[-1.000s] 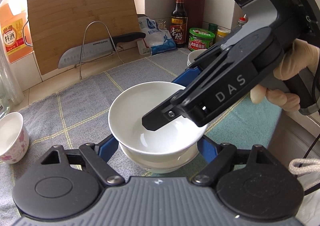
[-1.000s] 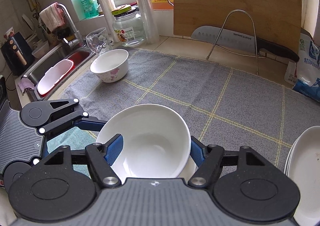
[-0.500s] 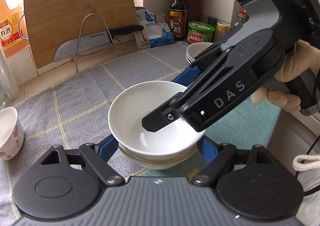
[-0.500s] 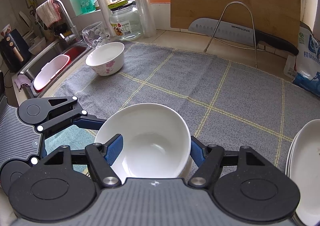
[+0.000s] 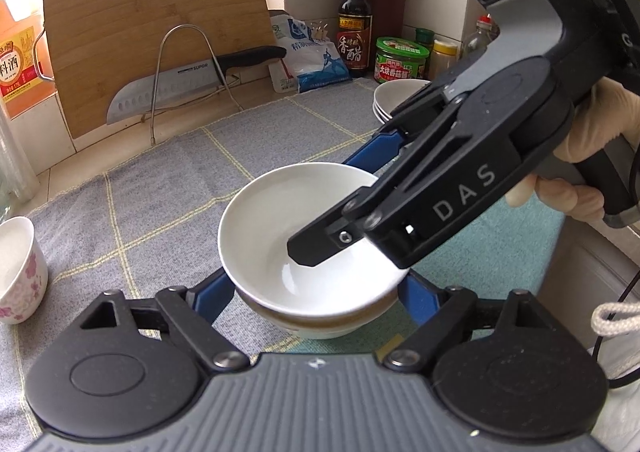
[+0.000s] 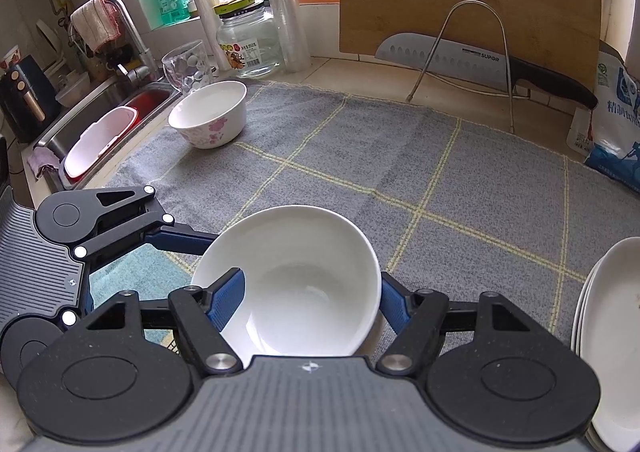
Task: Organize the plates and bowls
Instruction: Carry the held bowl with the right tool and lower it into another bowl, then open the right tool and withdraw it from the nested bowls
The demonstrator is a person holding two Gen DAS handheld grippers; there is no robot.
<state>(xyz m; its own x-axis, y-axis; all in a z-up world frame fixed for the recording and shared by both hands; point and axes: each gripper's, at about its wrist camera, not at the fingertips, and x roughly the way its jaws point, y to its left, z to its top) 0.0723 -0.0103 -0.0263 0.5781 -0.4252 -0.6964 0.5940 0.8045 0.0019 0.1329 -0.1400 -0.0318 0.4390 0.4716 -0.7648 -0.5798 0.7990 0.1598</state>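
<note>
White bowl (image 5: 288,236) — centre of both frames, nested in a second bowl (image 5: 320,326) whose rim shows just beneath it, on the grey checked cloth (image 6: 360,148) over the surface.
Right hand-held gripper (image 6: 310,296) — clamped on the white bowl's wall, one blue finger (image 6: 226,298) inside the rim at lower left of its own frame, the other outside at the right; seen from the left wrist as a black body reaching in from the upper right, held by a gloved hand (image 5: 592,140).
Left hand-held gripper (image 5: 316,292) — jaws opening, blue fingers either side of the stacked bowls, no clear press on them.
Flowered bowl (image 6: 210,114) — upper left of right-wrist frame, on the cloth's edge near the sink (image 6: 80,120).
Stack of white plates (image 6: 608,332) — right edge, on the cloth.
Cutting board (image 5: 152,24) and knife (image 5: 180,86) — leaning at the back, against the wall.
</note>
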